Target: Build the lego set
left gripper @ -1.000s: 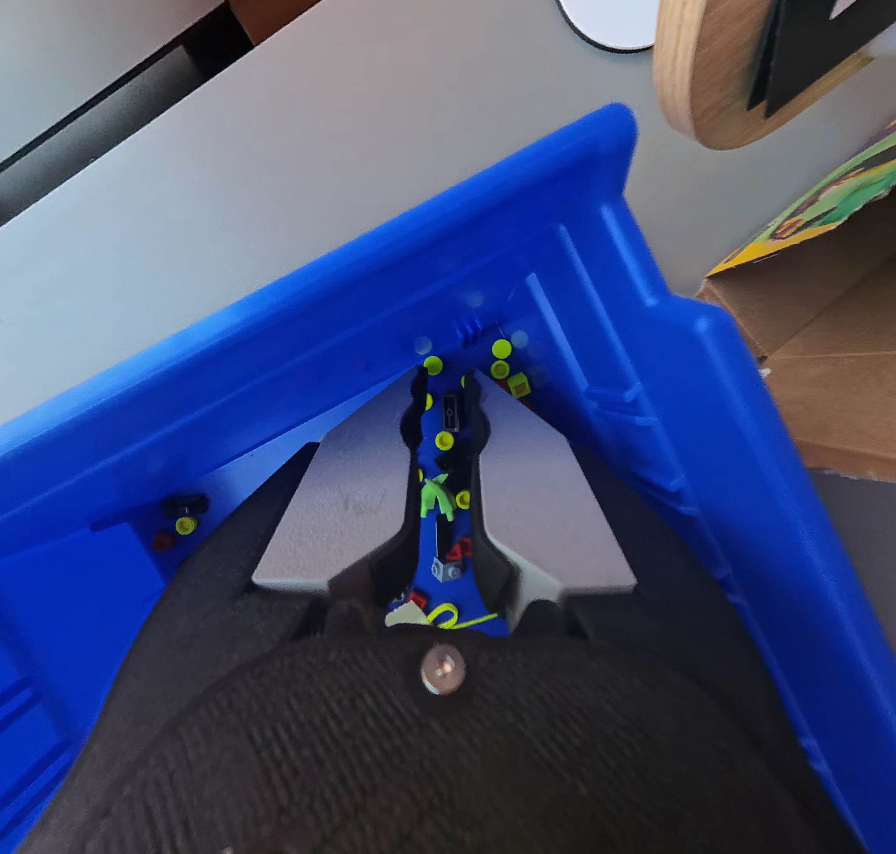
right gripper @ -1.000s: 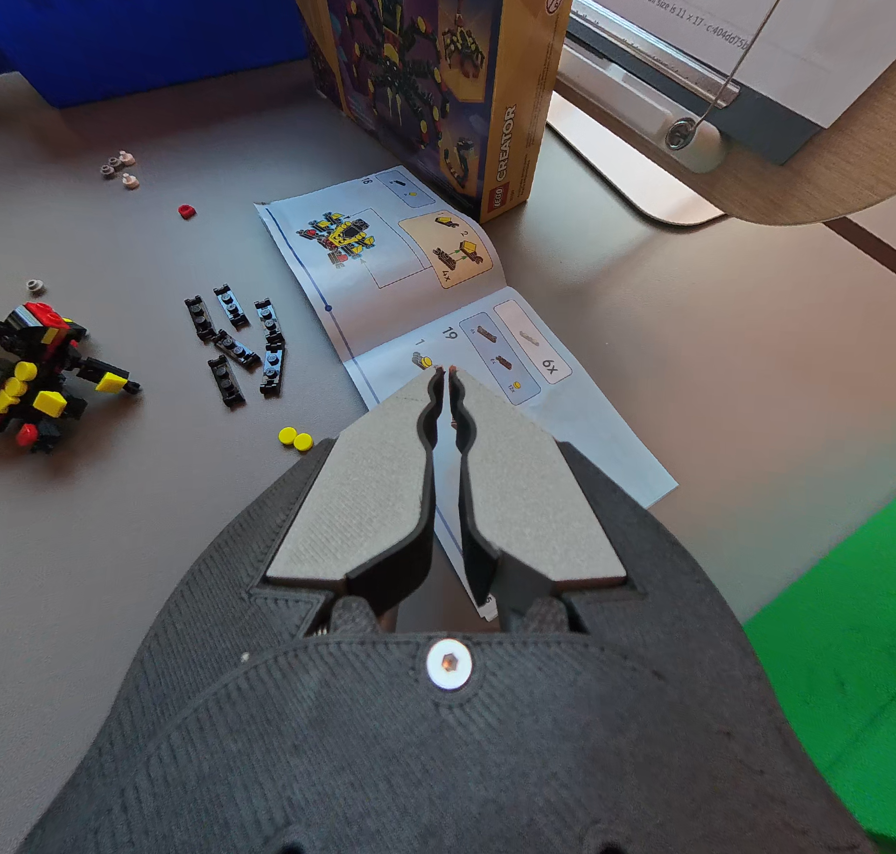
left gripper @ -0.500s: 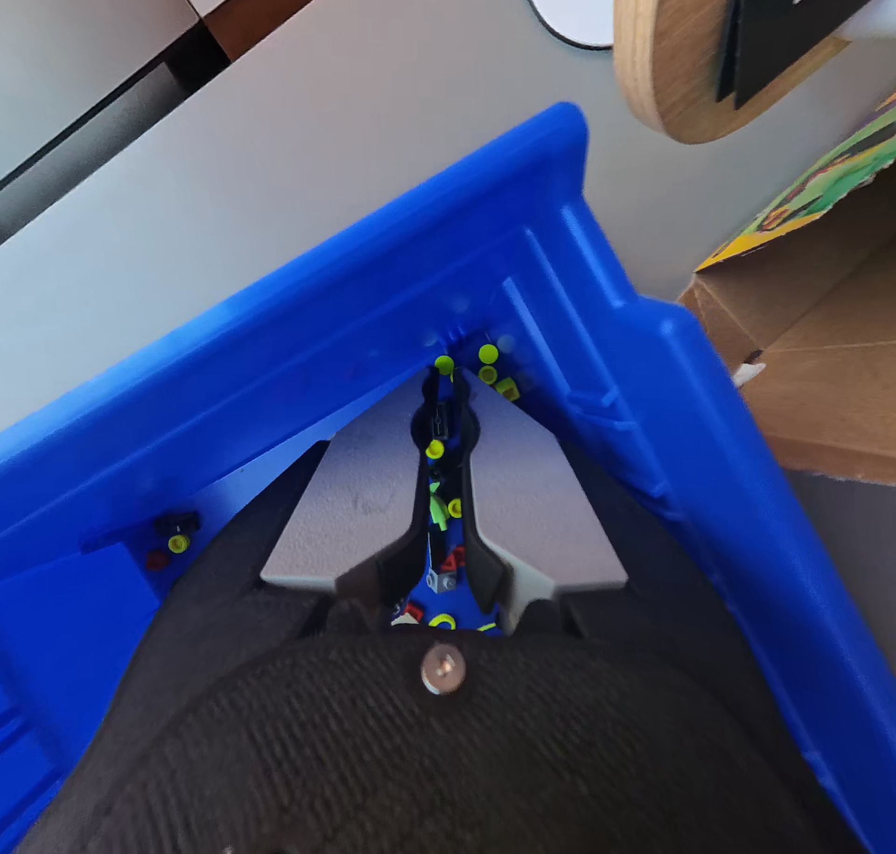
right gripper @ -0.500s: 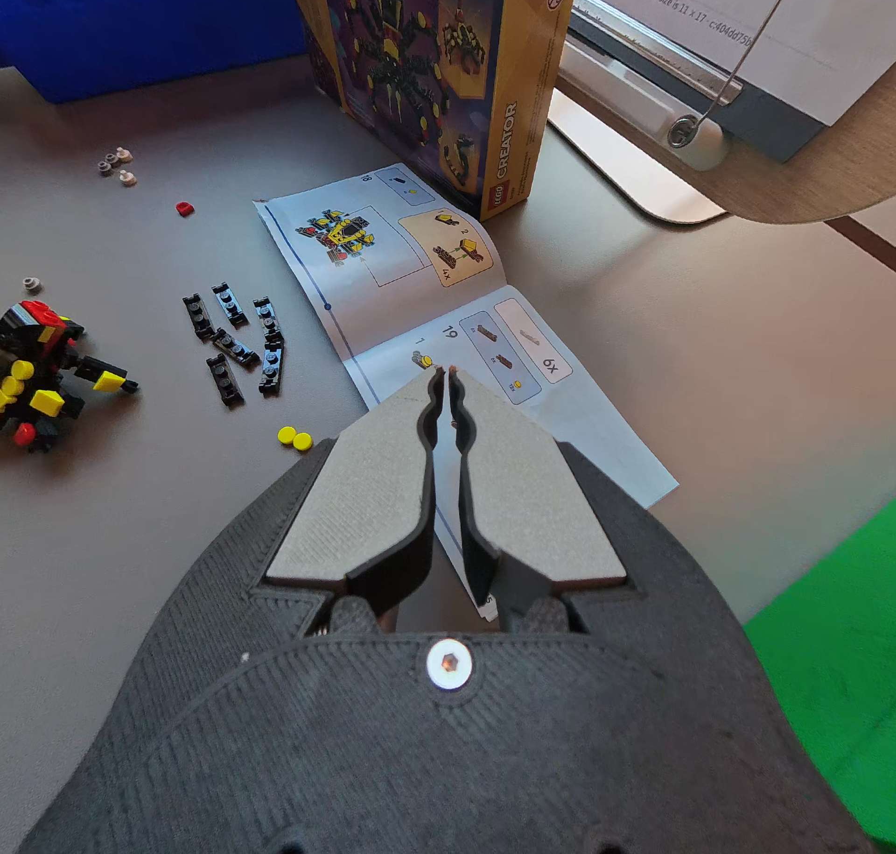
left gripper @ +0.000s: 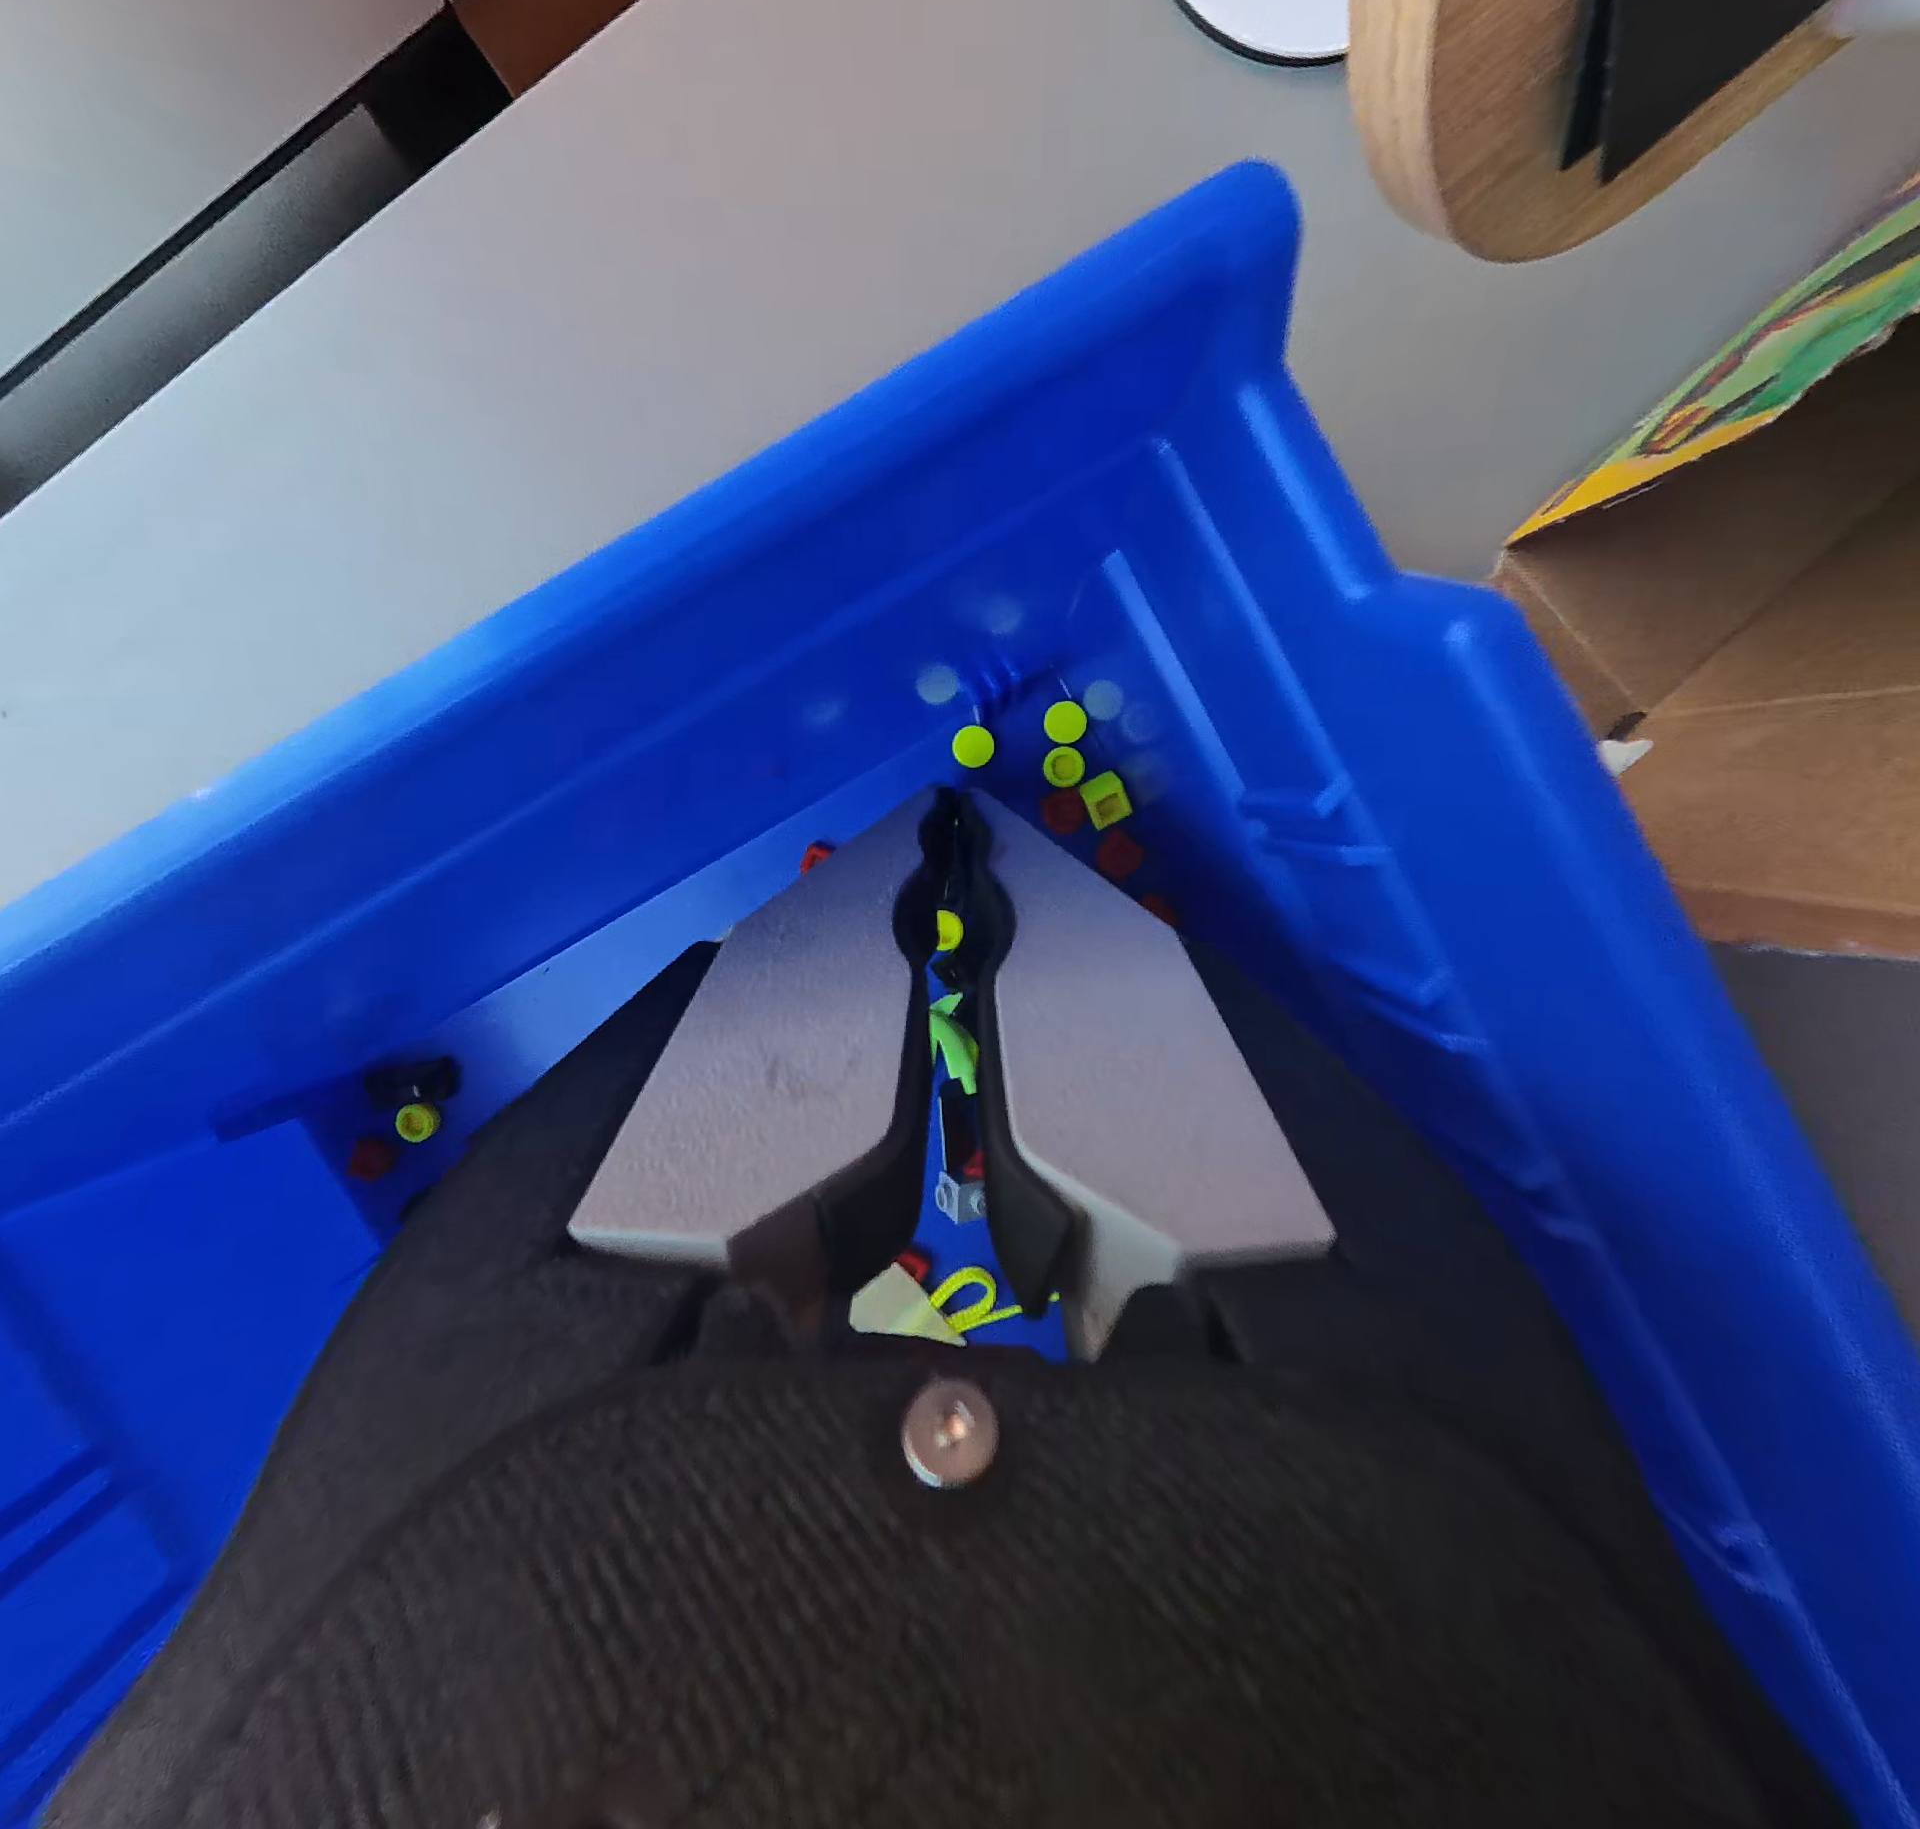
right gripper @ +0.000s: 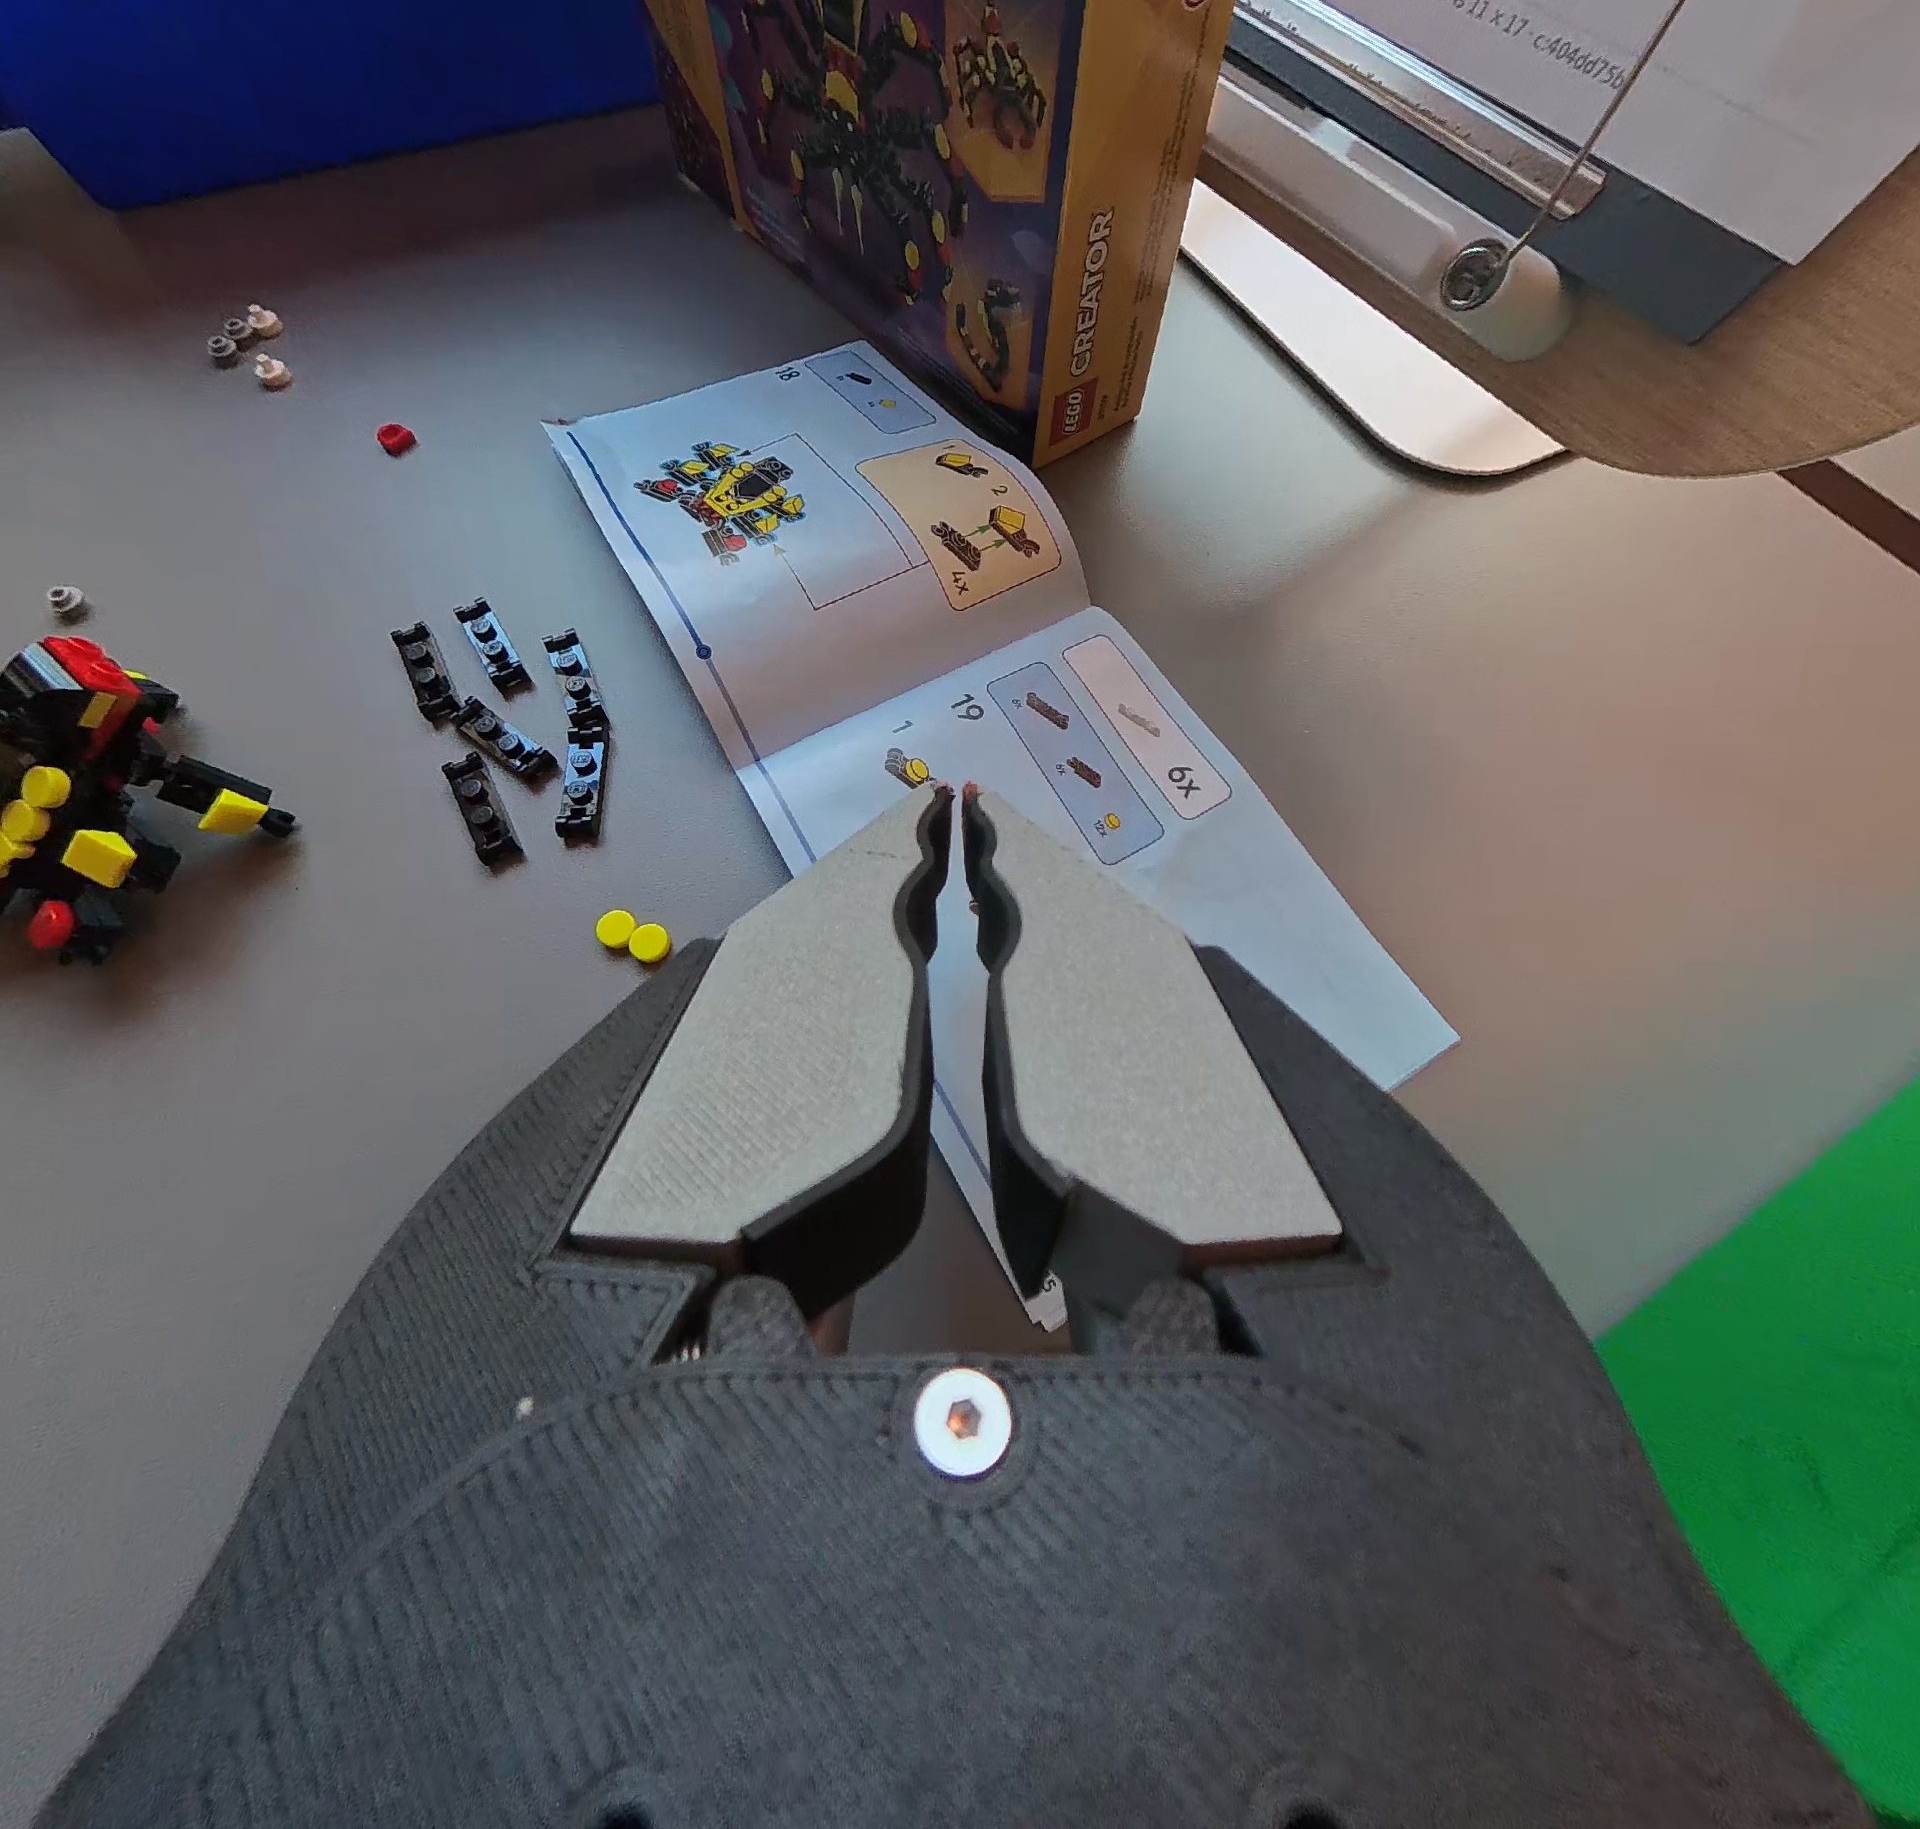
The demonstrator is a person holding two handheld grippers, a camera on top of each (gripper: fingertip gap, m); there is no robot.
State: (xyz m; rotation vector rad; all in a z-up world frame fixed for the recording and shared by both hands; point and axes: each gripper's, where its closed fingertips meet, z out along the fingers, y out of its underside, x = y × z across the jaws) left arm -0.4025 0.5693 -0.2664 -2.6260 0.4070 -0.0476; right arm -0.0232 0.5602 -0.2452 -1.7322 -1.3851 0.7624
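My left gripper reaches down into the corner of a blue bin. Its jaws are shut on a small black lego piece, seen only as a dark sliver between the tips. Loose yellow studs, red bits and a green piece lie on the bin floor. My right gripper hovers shut and empty over the open instruction booklet. A partly built black, yellow and red model sits at the left. Several black plates and two yellow studs lie beside the booklet.
The lego box stands behind the booklet; its open cardboard end shows right of the bin. A red piece and small grey pieces lie farther back. A wooden stand and a green mat border the table. Spacing between my two grippers at the tips: around 40 cm.
My left gripper has closed its jaws on the black piece in the bin corner. The right gripper has stayed still.
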